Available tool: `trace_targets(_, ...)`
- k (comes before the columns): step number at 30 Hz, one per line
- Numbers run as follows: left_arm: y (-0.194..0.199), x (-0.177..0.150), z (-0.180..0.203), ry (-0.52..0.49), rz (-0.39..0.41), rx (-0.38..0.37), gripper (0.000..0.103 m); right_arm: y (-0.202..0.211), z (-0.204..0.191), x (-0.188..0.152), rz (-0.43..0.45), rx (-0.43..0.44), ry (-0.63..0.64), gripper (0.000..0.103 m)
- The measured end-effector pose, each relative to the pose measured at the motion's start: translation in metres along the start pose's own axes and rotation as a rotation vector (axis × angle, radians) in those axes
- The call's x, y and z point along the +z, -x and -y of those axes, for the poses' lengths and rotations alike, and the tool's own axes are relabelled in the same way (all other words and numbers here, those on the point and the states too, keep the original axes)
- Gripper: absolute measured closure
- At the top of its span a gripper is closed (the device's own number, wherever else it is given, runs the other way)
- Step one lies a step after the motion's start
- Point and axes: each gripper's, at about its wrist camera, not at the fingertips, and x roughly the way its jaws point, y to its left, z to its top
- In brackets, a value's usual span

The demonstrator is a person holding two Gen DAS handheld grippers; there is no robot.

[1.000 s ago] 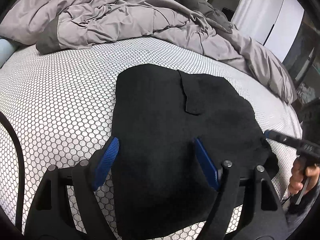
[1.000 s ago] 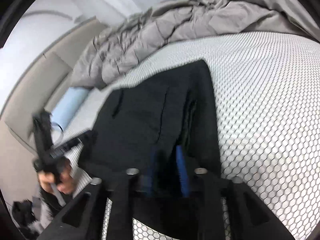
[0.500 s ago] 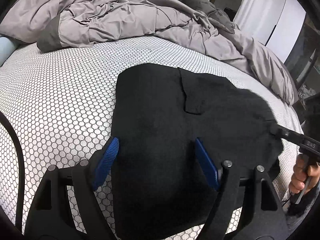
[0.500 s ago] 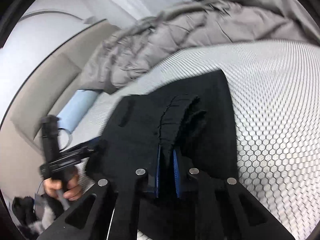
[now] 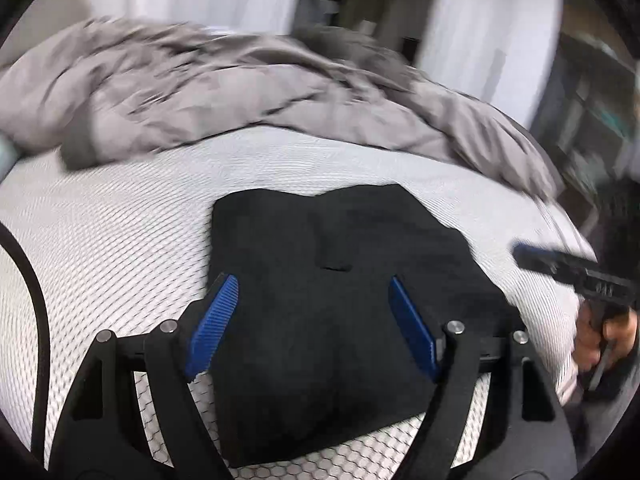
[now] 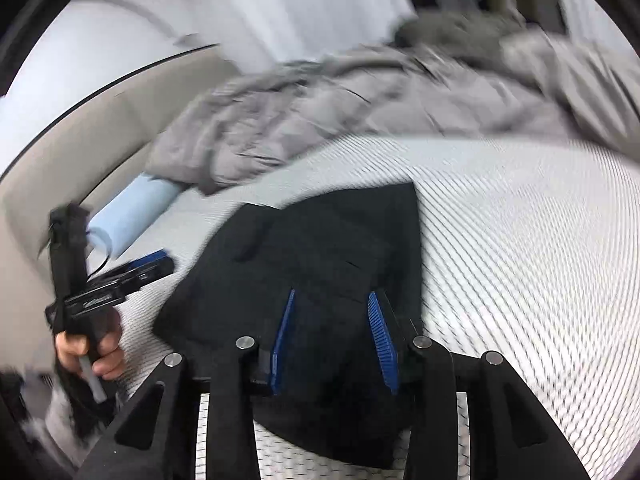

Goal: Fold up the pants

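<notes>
The black pants (image 5: pixel 340 300) lie folded into a compact block on the white honeycomb bed sheet (image 5: pixel 120 240); they also show in the right wrist view (image 6: pixel 320 272). My left gripper (image 5: pixel 312 284) is open and empty above the pants' near part. My right gripper (image 6: pixel 332 300) is open and empty above the pants' near edge, its jaws apart. Each gripper shows in the other's view: the right one (image 5: pixel 560 268) at the right, the left one (image 6: pixel 132 272) at the left, both beside the pants.
A crumpled grey duvet (image 5: pixel 240 92) fills the back of the bed. A light blue rolled pillow (image 6: pixel 132 212) lies at the left by the beige headboard (image 6: pixel 80 140). White curtains and dark furniture stand beyond the bed.
My right gripper was shut on a fold of the pants; it has let go and opened, and the pants lie flat. Both grippers have pulled back and up, with motion blur.
</notes>
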Motion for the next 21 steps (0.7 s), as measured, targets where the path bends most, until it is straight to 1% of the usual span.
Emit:
trace_targets(2,-0.014,-0.006,0.013,-0.059,-0.067,-0.066,0.028,-0.012,-0.024,0.001,-0.019,0.032,0.062,0.064)
trace_targets(3,-0.026,-0.012,0.019,-0.092,-0.126,-0.095,0.028,-0.021,-0.033,0.0,-0.044,0.045,0.077,0.064)
trace_targets(4,-0.036,-0.017,0.022,-0.119,-0.169,-0.098,0.028,-0.038,-0.041,-0.002,-0.087,0.046,0.1,0.064)
trace_targets(5,-0.045,-0.024,0.026,-0.16,-0.208,-0.085,0.028,-0.052,-0.047,-0.006,-0.119,0.037,0.118,0.064)
trace_targets(8,-0.05,-0.035,0.035,-0.256,-0.245,-0.053,0.028,-0.099,-0.061,-0.021,-0.23,-0.012,0.201,0.064)
trace_targets(10,-0.046,-0.043,0.038,-0.319,-0.272,-0.035,0.026,-0.112,-0.066,-0.029,-0.258,-0.072,0.295,0.064)
trace_targets(12,-0.041,-0.049,0.036,-0.339,-0.281,-0.034,0.026,-0.103,-0.067,-0.033,-0.266,-0.173,0.367,0.065)
trace_targets(13,-0.04,-0.05,0.034,-0.334,-0.286,-0.042,0.026,-0.094,-0.064,-0.035,-0.266,-0.207,0.391,0.065)
trace_targets(16,-0.039,-0.052,0.032,-0.332,-0.286,-0.042,0.026,-0.07,-0.047,-0.039,-0.27,-0.229,0.361,0.064)
trace_targets(18,-0.033,-0.05,0.032,-0.32,-0.28,-0.039,0.027,-0.061,-0.042,-0.035,-0.255,-0.195,0.337,0.061)
trace_targets(20,-0.019,-0.037,0.027,-0.252,-0.224,-0.081,0.027,-0.054,-0.038,-0.025,-0.209,-0.129,0.286,0.061)
trace_targets(21,-0.011,-0.028,0.021,-0.206,-0.171,-0.113,0.027,-0.054,-0.037,-0.02,-0.186,-0.095,0.246,0.061)
